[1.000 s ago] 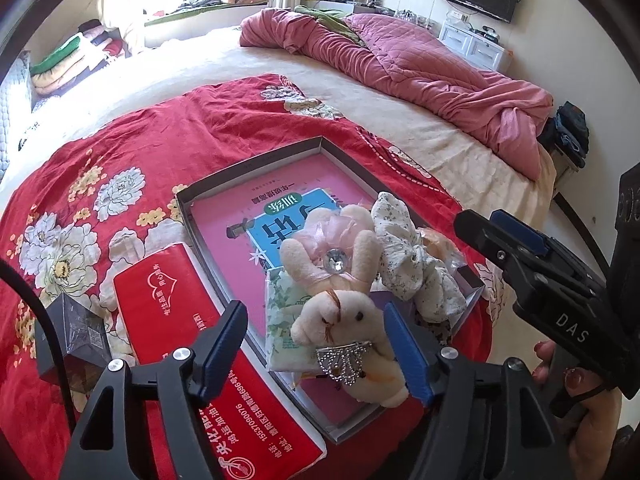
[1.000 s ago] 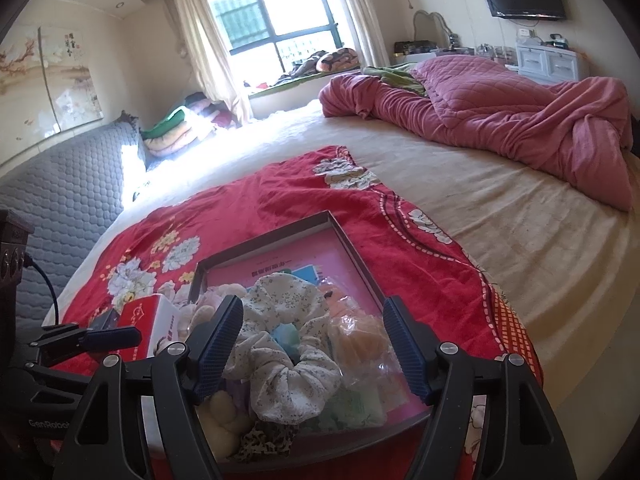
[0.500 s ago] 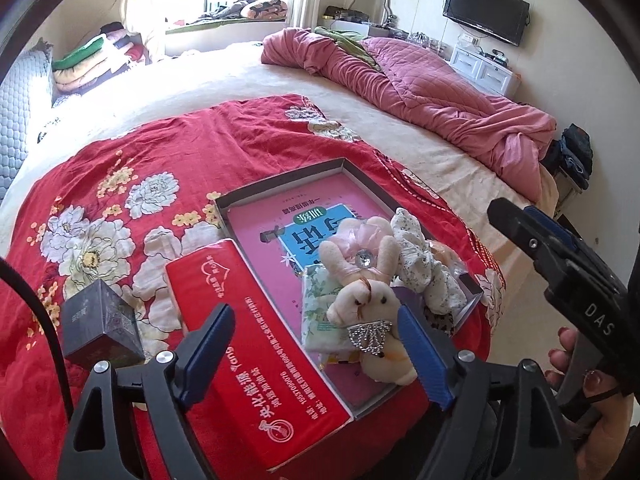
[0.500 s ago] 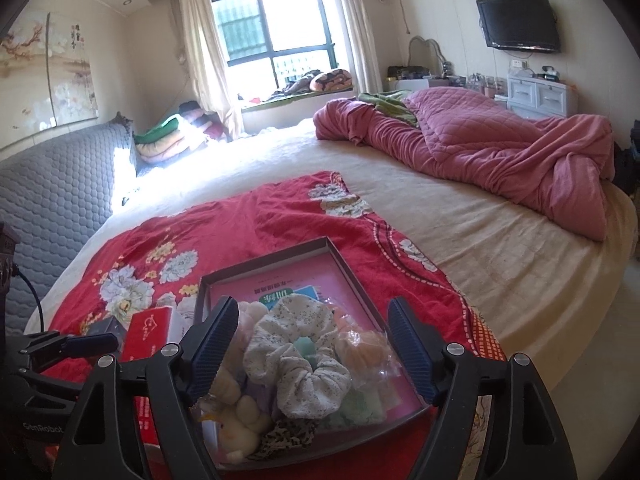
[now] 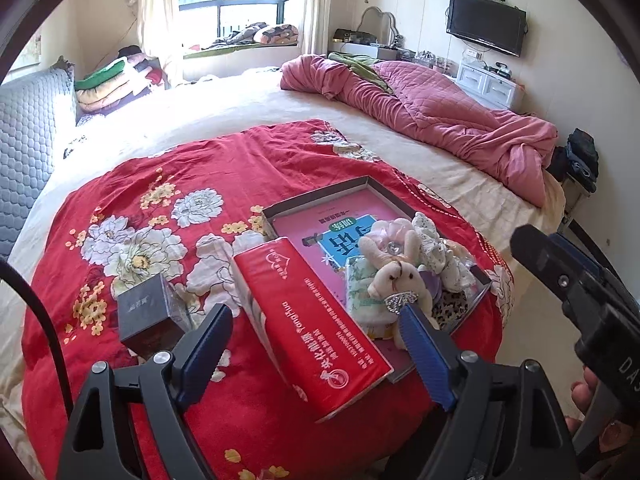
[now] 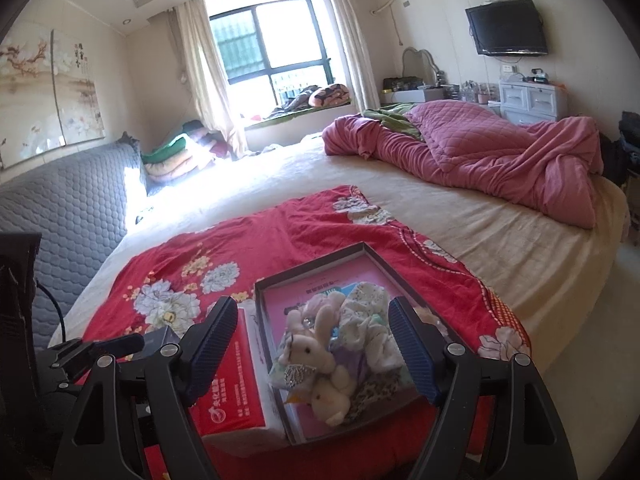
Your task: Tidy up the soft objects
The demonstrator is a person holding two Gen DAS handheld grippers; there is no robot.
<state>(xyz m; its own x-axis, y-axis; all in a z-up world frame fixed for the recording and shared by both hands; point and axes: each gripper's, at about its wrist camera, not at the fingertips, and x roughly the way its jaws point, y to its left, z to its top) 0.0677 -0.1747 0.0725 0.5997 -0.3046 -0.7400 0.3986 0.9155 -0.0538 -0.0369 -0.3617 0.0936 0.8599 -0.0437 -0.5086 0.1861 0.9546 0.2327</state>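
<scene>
A shallow grey box (image 5: 320,197) with a pink book in it lies on the red floral cloth (image 5: 168,184). Piled at its near end are a cream plush bunny (image 5: 396,280), a floral scrunchie (image 5: 440,252) and other small soft items. My left gripper (image 5: 313,314) is open and empty, held back above the red tissue pack (image 5: 304,308). My right gripper (image 6: 311,305) is also open and empty, and hangs above the bunny (image 6: 316,356) and the scrunchie (image 6: 368,320) without touching them. The box rim (image 6: 312,268) shows between its fingers.
A small dark box (image 5: 148,312) sits left of the tissue pack. A crumpled pink quilt (image 5: 440,120) lies at the far right of the round bed. The grey padded headboard (image 6: 68,208) is on the left. The bed edge drops off to the right.
Both grippers have drawn back and upward from the box, so the scene looks smaller and farther. The left jaws have widened. The bunny and scrunchie stay in the box.
</scene>
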